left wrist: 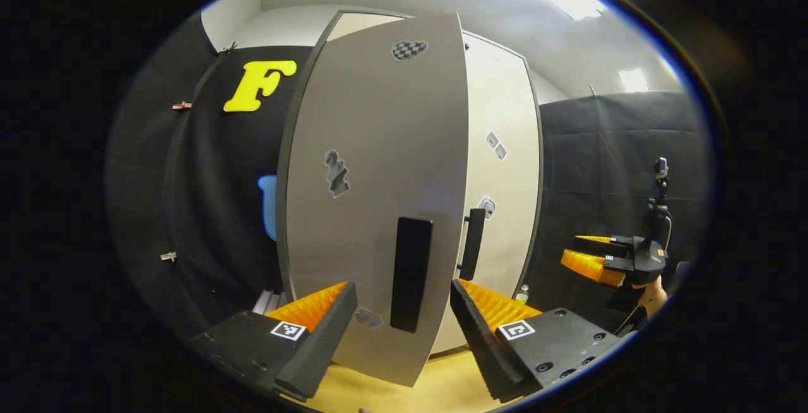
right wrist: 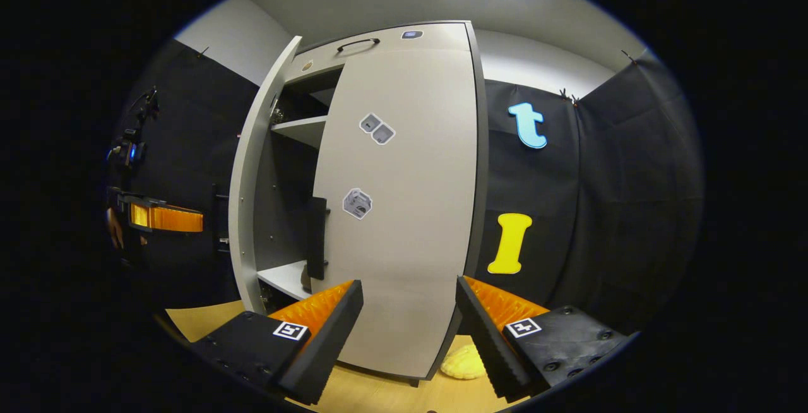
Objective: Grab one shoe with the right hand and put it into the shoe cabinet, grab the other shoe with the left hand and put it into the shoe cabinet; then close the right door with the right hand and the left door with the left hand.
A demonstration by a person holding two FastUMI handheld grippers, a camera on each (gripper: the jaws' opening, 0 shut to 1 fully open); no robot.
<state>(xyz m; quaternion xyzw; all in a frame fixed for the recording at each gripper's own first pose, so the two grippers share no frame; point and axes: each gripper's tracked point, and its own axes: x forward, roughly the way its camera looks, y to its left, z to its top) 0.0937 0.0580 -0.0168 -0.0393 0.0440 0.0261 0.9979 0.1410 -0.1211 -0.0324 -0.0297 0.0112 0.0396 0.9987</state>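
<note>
In the left gripper view the half-open left door (left wrist: pixel 372 198) hides the shoe cabinet's inside, while in the right gripper view the right door (right wrist: pixel 398 211) covers most of the shelves (right wrist: pixel 302 129), and a pale yellow object (right wrist: pixel 464 362) on the floor is half hidden behind the right gripper's fingers (right wrist: pixel 486 337).

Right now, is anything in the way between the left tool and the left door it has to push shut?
Nothing visible. The left tool is open right before the left door, whose handle shows between its fingers.
</note>
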